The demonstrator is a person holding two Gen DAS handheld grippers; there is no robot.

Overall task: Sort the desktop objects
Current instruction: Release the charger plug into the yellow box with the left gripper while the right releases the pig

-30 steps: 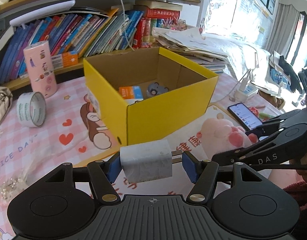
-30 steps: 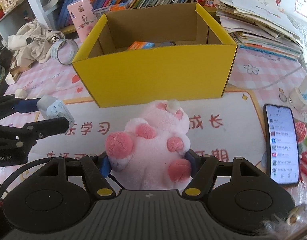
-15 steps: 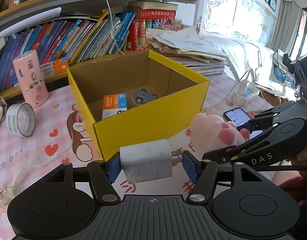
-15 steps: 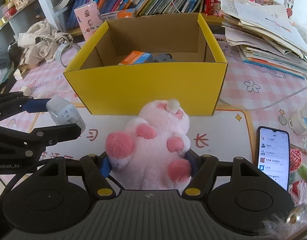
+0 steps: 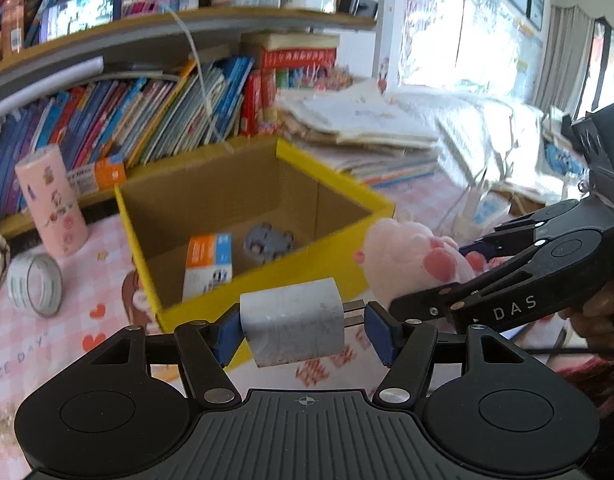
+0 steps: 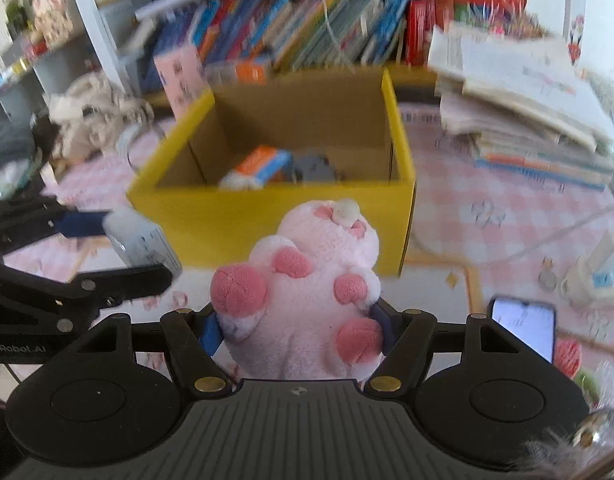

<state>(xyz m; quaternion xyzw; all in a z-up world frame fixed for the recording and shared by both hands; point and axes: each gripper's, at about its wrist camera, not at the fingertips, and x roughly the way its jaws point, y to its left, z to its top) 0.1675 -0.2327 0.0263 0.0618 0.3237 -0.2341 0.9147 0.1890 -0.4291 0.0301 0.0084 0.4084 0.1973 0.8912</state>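
My left gripper (image 5: pixel 303 330) is shut on a white plug adapter (image 5: pixel 293 326), held in the air just before the near wall of the yellow cardboard box (image 5: pixel 267 280). My right gripper (image 6: pixel 301 326) is shut on a pink plush toy (image 6: pixel 307 284), held in front of the box's (image 6: pixel 267 216) near wall. The plush also shows in the left wrist view (image 5: pixel 415 256), at the box's right corner. Inside the box lie an orange and blue carton (image 5: pixel 209 258) and a grey toy (image 5: pixel 269 240). The adapter also shows in the right wrist view (image 6: pixel 143 240).
A tape roll (image 5: pixel 35 284) and a pink cylinder (image 5: pixel 53 206) stand left of the box. Books fill the shelf (image 5: pixel 147 120) behind. A paper stack (image 6: pixel 523 96) lies at the right. A phone (image 6: pixel 523 326) and a white power strip (image 6: pixel 599 276) lie on the desk mat.
Both grippers have risen and moved nearer the box with their loads. The plush now sits beside the box's right corner; more of the box's inside shows.
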